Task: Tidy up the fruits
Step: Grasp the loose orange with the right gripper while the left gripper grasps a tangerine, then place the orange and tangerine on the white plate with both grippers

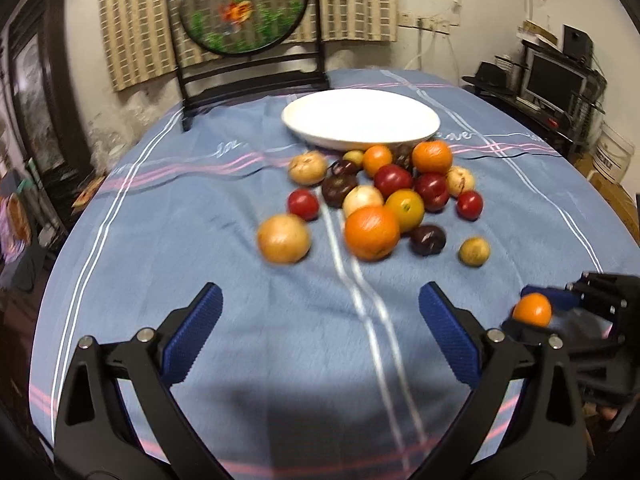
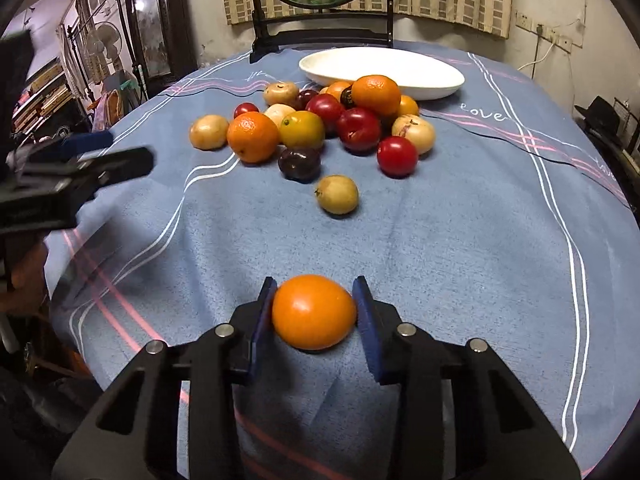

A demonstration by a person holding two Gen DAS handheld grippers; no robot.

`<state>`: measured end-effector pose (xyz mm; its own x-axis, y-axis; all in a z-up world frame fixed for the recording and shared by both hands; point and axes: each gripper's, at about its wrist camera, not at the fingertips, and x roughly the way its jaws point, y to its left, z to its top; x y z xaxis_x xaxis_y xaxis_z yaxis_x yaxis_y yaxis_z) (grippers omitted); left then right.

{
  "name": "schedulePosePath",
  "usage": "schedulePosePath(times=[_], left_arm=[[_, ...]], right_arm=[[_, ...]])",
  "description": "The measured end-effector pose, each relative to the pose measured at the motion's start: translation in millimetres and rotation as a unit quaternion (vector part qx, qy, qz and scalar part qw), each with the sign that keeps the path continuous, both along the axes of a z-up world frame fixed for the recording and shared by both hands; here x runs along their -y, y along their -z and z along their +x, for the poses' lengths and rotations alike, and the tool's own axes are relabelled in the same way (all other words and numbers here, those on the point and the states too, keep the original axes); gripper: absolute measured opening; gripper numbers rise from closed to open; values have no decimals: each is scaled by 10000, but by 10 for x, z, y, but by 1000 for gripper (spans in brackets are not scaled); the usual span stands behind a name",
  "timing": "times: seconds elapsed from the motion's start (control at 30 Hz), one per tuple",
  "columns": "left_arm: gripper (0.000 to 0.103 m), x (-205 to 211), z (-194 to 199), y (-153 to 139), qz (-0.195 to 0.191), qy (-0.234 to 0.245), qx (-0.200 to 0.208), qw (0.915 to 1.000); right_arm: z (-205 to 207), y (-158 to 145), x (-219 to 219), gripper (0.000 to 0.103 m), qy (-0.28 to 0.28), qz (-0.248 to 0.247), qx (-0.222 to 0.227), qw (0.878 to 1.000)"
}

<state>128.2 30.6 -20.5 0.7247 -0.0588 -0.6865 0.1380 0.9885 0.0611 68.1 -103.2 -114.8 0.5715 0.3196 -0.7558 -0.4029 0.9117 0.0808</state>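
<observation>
The right gripper [image 2: 314, 312] holds a small orange fruit [image 2: 314, 311] between its blue pads [image 2: 366, 320], both pressed against its sides, above the blue striped tablecloth [image 2: 460, 240]. Farther off, a pile of fruit [image 2: 320, 124] in orange, red, dark purple and pale yellow lies just in front of a white plate [image 2: 440, 76], with one yellow fruit [image 2: 337, 194] a little apart on the near side. The left gripper [image 2: 88, 156] shows blurred at the left edge.

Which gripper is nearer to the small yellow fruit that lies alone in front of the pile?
Right. The right gripper, shut on an orange fruit, sits directly before the small yellow fruit. The left gripper, open, is further off to its left.
</observation>
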Motion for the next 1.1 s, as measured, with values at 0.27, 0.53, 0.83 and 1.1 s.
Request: schedulePosePath(times=[0.27, 0.53, 0.83, 1.1], left_arm=[[61, 249, 532, 75, -48, 656, -223, 9976], [58, 319, 737, 296, 43, 722, -668, 9951], [47, 333, 798, 401, -87, 783, -811, 9936], [45, 240, 738, 358, -375, 743, -783, 9934]], right_arm=[[18, 22, 80, 40, 43, 365, 24, 9993], [49, 29, 134, 40, 62, 646, -76, 9979], [55, 29, 145, 40, 63, 693, -93, 9975], [20, 41, 117, 40, -4, 502, -48, 9987]])
